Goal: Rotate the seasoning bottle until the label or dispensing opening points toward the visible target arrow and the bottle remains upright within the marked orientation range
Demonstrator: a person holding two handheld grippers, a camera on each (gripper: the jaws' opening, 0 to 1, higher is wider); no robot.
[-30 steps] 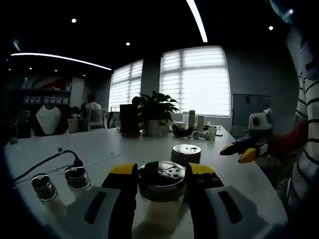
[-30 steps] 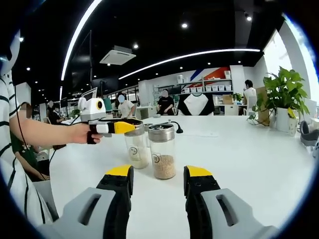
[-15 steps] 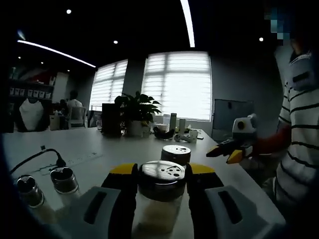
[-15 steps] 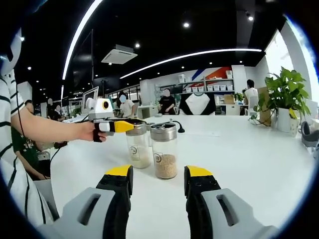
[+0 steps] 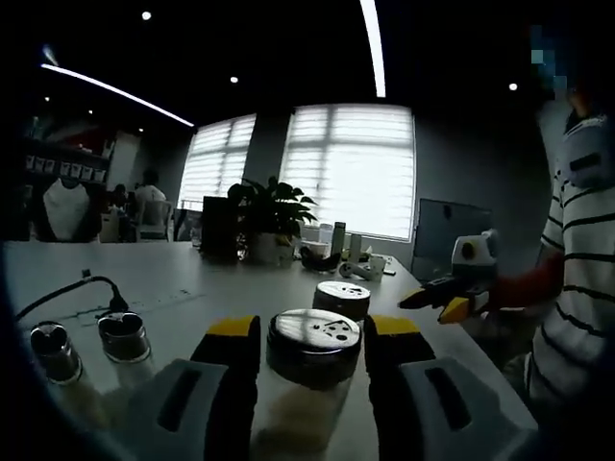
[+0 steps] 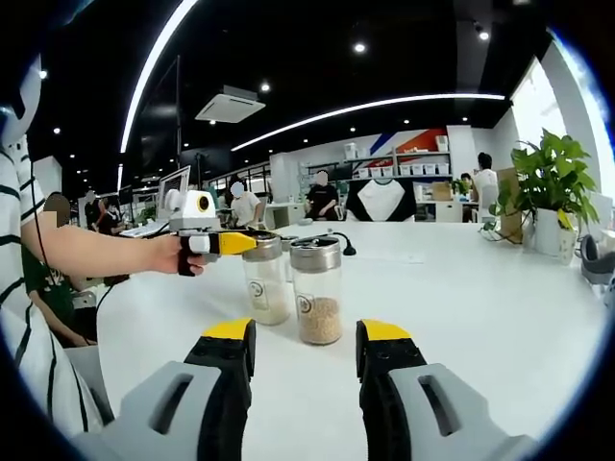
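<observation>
L tongs (image 5: 313, 331): still clamped on seasoning bottle (image 5: 309, 384), upright on desk (image 6: 480, 288).
R tongs (image 6: 306, 334): open, empty, unmoved.
Bottle: no clear turn vs earlier.

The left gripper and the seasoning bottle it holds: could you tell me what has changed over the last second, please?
Little has changed: the left gripper stays clamped on the seasoning bottle, upright on the white table. Its view swings, so the hand has turned somewhat. The right gripper stays open and idle, short of the second bottle.
</observation>
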